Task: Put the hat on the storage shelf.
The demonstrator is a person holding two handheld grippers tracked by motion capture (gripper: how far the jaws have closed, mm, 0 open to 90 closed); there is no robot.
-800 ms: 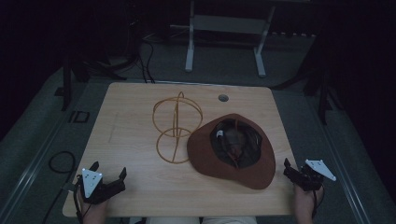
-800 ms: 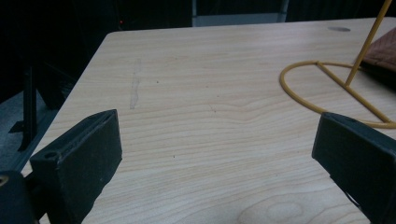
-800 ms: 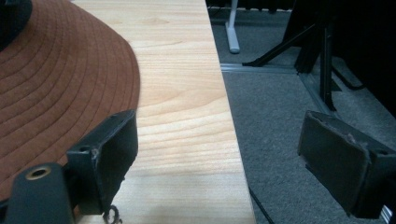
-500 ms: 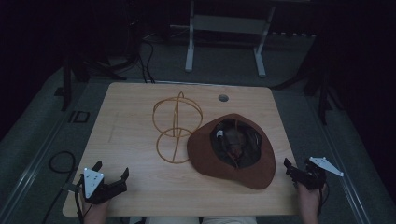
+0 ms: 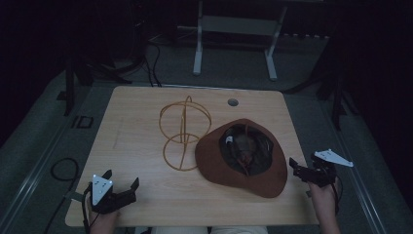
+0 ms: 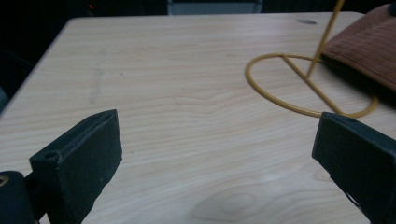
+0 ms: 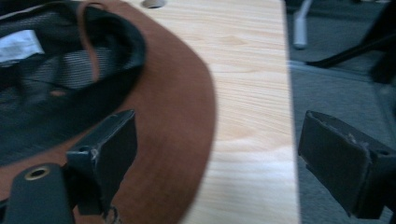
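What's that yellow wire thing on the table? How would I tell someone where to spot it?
Start at the wooden table and find the brown hat lying upside down on its right half. Just left of the hat's brim stands the wire stand, with a round ring flat on the table and upright hoops rising from it. It is the only thin, yellow, see-through frame there.

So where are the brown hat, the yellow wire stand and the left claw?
brown hat (image 5: 272, 168): high view, on its brim.
yellow wire stand (image 5: 185, 114): high view, on its upright loop.
left claw (image 5: 122, 184): high view, between its tips.
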